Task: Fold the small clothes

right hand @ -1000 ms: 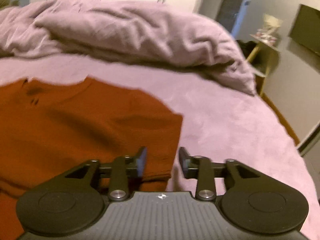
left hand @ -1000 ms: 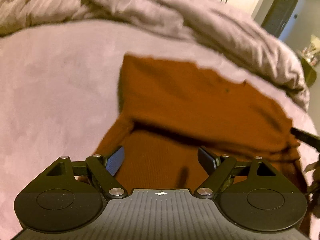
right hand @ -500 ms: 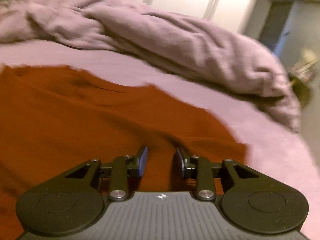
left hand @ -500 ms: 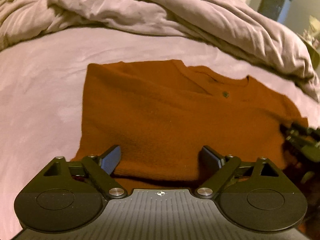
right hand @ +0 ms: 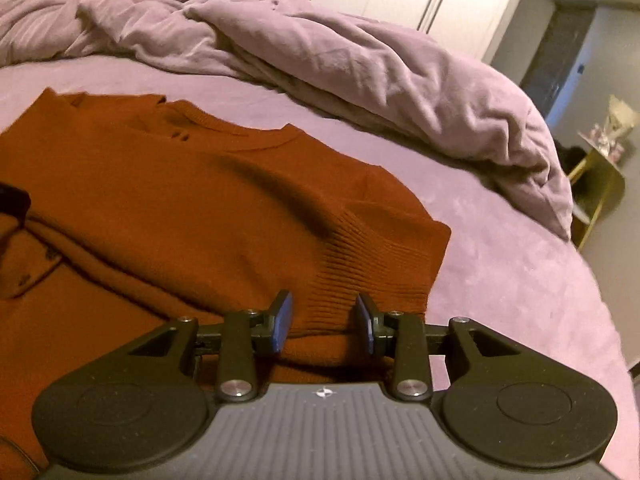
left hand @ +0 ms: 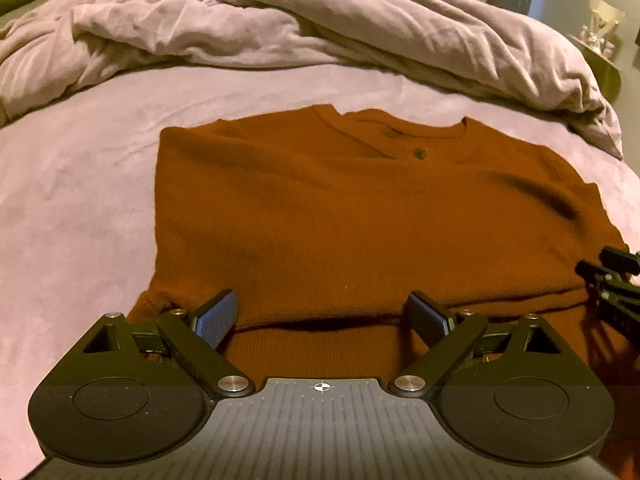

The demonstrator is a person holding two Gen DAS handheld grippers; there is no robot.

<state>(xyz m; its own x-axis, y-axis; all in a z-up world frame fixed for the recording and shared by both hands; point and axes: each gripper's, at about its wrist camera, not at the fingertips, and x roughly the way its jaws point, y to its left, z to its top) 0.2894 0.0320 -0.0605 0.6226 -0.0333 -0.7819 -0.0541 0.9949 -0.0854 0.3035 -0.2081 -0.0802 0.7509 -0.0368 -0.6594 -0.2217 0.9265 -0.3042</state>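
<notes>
The right tongs [left hand: 612, 280] show in the left wrist view only as a few black parts cut off at the right edge, and a dark shape at the left edge of the right wrist view is too clipped to identify; the near hem of the rust-orange knitted sweater [left hand: 340, 208] is hidden behind both tool bodies; the objects on the gold side table [right hand: 600, 176] beyond the bed are too small and blurred to name. The sweater lies on the flat lilac bed sheet [left hand: 72, 200], short of the crumpled lilac duvet [left hand: 320, 24]; it is folded, an upper layer lying over a ribbed lower layer; its round neckline with one small dark button points toward the duvet. The left tongs [left hand: 324, 312] stand spread wide over the fold's near edge, pinching nothing; the right tongs [right hand: 324, 318] are narrow and opening, the ribbed cuff edge between the blue pads [right hand: 282, 318], which do not press it.
</notes>
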